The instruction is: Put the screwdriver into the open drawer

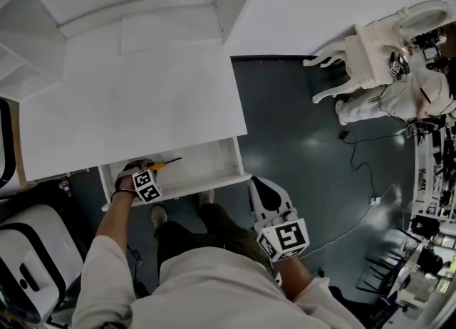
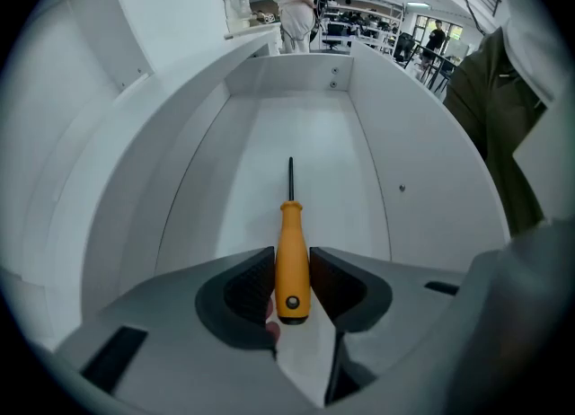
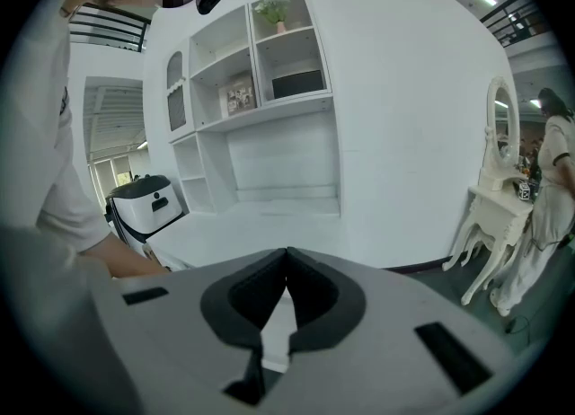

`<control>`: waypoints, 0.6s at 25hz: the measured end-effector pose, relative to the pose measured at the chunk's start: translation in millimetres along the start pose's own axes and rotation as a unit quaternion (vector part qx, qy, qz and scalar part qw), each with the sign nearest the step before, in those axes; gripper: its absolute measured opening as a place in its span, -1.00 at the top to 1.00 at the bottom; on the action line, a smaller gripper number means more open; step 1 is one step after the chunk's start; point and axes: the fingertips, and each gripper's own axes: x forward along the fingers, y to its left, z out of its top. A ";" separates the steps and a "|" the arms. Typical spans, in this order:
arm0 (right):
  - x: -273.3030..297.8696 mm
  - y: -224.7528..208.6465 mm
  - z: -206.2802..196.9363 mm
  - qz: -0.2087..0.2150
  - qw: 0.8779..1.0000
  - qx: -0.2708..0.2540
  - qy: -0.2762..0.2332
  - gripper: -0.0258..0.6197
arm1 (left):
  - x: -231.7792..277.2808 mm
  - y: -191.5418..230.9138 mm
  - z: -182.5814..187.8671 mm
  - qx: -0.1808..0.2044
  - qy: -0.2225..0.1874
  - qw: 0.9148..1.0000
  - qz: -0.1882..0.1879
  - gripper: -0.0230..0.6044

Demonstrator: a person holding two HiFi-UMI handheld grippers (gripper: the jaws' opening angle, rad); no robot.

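Left gripper (image 2: 292, 283) clamps the orange-handled, black-shafted screwdriver (image 2: 291, 256) low inside the open white drawer (image 2: 377, 162) — likely about to release — right gripper (image 3: 287, 301) closed, empty, held aside.

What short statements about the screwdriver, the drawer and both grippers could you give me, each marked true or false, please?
1. The left gripper has its jaws shut on the handle of the orange-handled screwdriver with a black shaft. True.
2. The screwdriver's shaft points back toward the gripper that holds it. False: it points away from the gripper, along the drawer.
3. The screwdriver is within the white open drawer. True.
4. The right gripper holds a second tool. False: its jaws are together with nothing between them.
5. The right gripper reaches into the drawer. False: it is outside the drawer, over the dark floor.
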 end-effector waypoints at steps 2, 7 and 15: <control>3.5 2.4 1.9 0.005 1.000 -0.002 0.001 0.91 | 1.4 -0.6 -1.8 -0.003 0.001 1.000 -0.002 0.54; 7.9 6.7 1.9 0.013 1.000 -0.006 0.002 0.91 | 3.9 -1.1 -3.2 -0.011 0.001 1.000 -0.002 0.54; 5.5 5.5 4.3 0.017 1.000 -0.008 -0.002 0.91 | -1.6 -0.1 0.9 -0.011 0.004 1.000 0.003 0.54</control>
